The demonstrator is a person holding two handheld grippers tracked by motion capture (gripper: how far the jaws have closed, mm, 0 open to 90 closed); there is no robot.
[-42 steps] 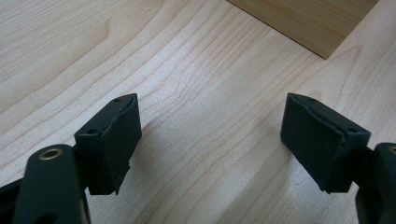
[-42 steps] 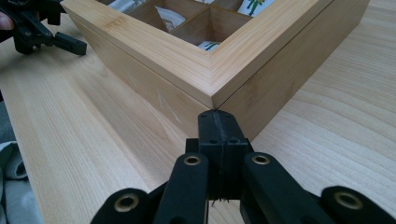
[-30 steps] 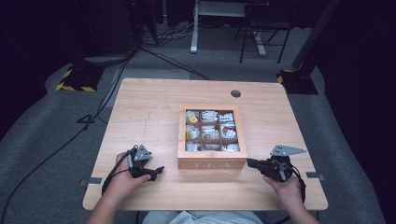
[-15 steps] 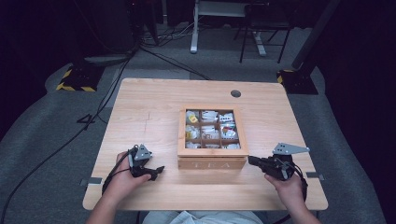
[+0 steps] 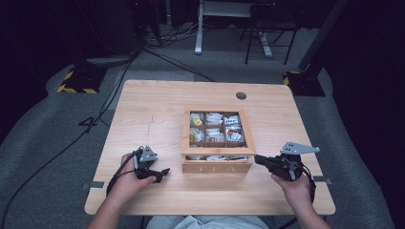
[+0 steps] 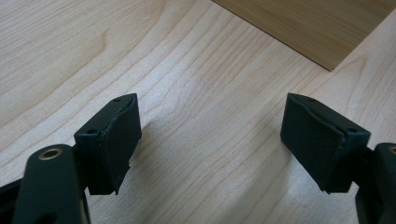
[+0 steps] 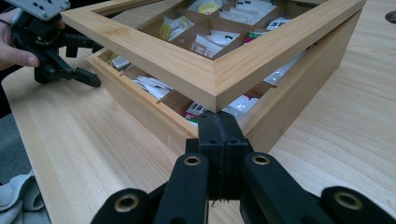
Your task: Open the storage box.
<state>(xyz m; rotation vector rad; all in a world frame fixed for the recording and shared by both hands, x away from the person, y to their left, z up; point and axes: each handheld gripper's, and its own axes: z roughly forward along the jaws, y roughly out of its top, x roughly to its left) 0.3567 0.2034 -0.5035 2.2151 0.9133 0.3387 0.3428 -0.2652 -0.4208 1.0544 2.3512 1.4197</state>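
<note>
A wooden tea box stands at the middle of the table, holding several tea bags in compartments. Its glass-paned lid is tilted up at the front. My right gripper is shut, its tip pressed under the lid's front right corner; from above the right gripper lies at the box's right front. My left gripper rests on the table left of the box, open and holding nothing. Bare wood lies between the left gripper jaws, with a box corner ahead.
A round cable hole sits near the table's far edge. Beyond the table are desk legs, floor cables and a yellow-black striped base. The person's left hand holds the left gripper beyond the box.
My right gripper has risen slightly at the box's front right corner, and the lid's front edge stands a little higher. The left gripper has not moved.
</note>
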